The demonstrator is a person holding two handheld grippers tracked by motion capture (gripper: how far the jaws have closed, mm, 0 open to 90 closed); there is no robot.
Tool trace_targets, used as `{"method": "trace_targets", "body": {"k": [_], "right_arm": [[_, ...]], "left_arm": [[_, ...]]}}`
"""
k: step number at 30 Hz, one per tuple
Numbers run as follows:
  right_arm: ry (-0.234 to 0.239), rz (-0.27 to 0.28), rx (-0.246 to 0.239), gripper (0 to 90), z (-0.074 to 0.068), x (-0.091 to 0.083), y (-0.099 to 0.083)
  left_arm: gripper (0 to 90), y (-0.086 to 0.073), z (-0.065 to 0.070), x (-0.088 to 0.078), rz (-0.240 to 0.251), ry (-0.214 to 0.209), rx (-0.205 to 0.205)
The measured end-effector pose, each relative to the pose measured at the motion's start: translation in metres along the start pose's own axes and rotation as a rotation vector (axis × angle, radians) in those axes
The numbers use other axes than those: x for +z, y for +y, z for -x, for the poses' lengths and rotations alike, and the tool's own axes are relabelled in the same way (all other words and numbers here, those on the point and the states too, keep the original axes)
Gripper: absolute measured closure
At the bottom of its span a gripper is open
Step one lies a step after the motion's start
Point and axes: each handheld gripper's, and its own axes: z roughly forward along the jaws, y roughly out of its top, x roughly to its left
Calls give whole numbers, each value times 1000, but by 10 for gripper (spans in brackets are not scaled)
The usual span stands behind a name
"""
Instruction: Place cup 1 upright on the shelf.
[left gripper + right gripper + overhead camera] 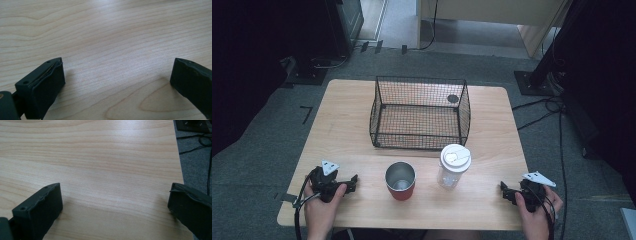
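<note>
A light wooden table [337,107] with rounded corners stood on grey carpet [252,145], with black cables [542,107] trailing over the floor to its right. A black wire-mesh basket [419,112], open at the top, sat on the far middle of the table, tilted a little so that its right wall leaned. Near of the basket, toward the right, a clear plastic bottle [450,175] with a white lid [455,157] stood upright. Just to its left, apart from it, a red cup [400,181] with a bright metal inside stood upright and open.

The left gripper [355,181] lay low at the near left of the table in the person's left hand [322,202], pointing right toward the cup and well apart from it. In the left gripper view its jaws were spread wide over bare wood, with nothing between them. The right gripper [504,190] lay at the near right of the table in the right hand [534,215], pointing left toward the bottle and apart from it. In the right gripper view its jaws were likewise spread wide over bare wood, the table's edge and the carpet showing at the right.
</note>
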Motion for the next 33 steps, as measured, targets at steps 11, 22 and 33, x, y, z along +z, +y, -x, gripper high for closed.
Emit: {"method": "trace_targets", "body": {"k": [11, 22, 33], "right_arm": [[16, -2, -9, 0, -4, 6, 6], [21, 0, -15, 0, -7, 11, 11], [21, 0, -15, 0, -7, 11, 11]], "left_arm": [[1, -2, -1, -7, -3, 22, -24], [1, 5, 13, -31, 55, -67, 34], [1, 10, 38, -45, 78, -213, 113]]}}
